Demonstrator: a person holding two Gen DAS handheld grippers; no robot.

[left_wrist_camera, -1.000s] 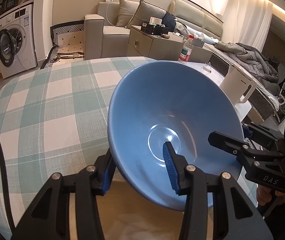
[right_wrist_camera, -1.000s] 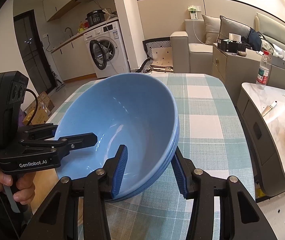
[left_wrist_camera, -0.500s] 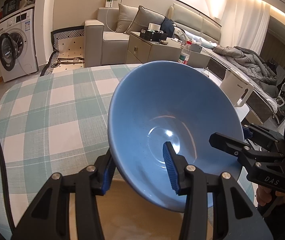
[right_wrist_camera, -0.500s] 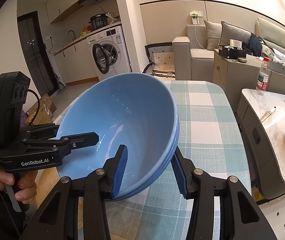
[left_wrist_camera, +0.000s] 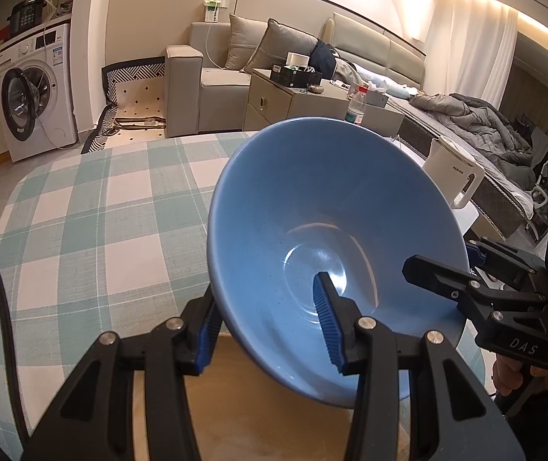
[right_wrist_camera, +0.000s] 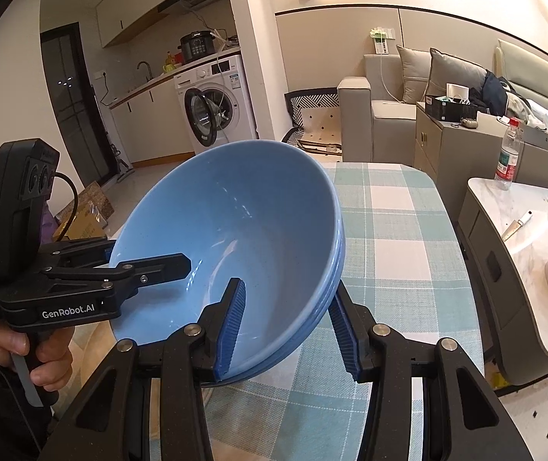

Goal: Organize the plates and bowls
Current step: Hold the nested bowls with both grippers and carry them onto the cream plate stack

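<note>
In the right wrist view alone, both fingers [right_wrist_camera: 235,319] grasp visibly stacked bowls [right_wrist_camera: 235,230].

Below me the surface [left_wrist_camera: 93,223] wears a green-and-white checked cloth, and I can see nothing lying on the open stretch of it. Near my edge a bare tan patch [left_wrist_camera: 274,415] shows, though I can't tell whether it's uncovered top or a mat. Off to my right, a marble-topped counter [right_wrist_camera: 523,230] carries a water bottle [right_wrist_camera: 508,157].
</note>
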